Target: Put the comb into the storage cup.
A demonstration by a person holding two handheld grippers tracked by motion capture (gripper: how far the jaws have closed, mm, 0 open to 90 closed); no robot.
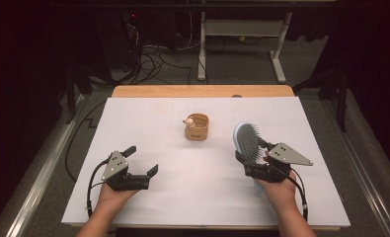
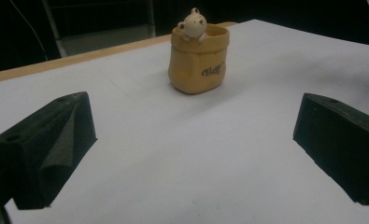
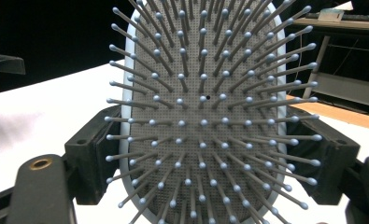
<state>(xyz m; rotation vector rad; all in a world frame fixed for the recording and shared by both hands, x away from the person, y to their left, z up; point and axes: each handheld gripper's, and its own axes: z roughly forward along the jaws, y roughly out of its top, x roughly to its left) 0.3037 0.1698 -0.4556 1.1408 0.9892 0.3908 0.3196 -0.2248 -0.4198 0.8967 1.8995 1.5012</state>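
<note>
Both grippers, left gripper [image 1: 142, 160] and right gripper [image 1: 252, 151], wear black blocky jaws, grey three-cornered screwed plates, and black trailing cables.

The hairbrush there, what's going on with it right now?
A person works at a white table with a gripper in each hand. The right gripper is clamped on the sides of a light blue hairbrush, held raised with its bristles up. The left gripper is open and holds nothing, pointing toward a small tan bear pot mid-table.
</note>
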